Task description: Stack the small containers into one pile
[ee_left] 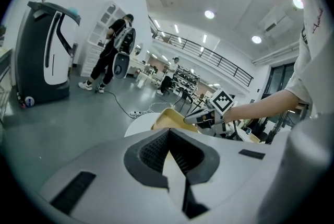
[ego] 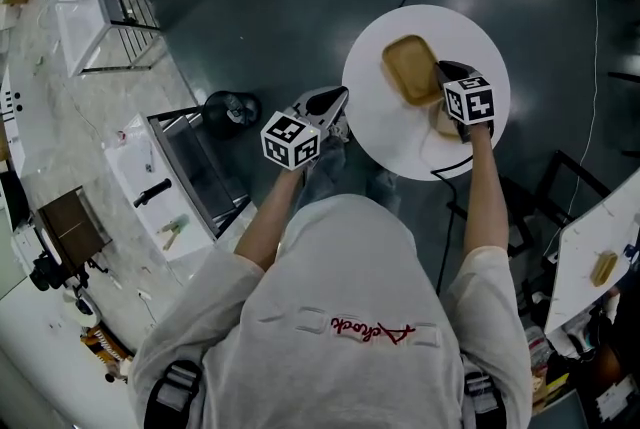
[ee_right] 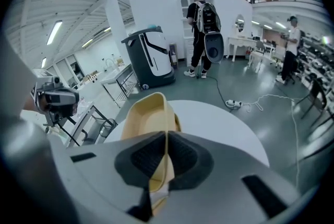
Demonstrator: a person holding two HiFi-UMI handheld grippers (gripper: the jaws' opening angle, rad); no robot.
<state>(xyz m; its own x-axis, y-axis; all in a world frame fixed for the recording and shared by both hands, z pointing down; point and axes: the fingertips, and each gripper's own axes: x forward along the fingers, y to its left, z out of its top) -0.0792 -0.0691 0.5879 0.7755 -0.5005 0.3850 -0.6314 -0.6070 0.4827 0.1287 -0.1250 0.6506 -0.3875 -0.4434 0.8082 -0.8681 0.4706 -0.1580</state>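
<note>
The right gripper (ego: 446, 77) pinches its jaws on the rim of a tan plastic tub (ego: 410, 67) on the round white table (ego: 400, 145), the left gripper (ego: 337, 107) waits beside it with jaws together and empty, so the pile looks unfinished.

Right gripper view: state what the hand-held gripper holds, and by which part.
The right hand-held gripper pinches the tan container by its side wall.

A lab hall (mezzanine railing (ee_left: 209, 54), grey machine (ee_right: 151, 58)).
</note>
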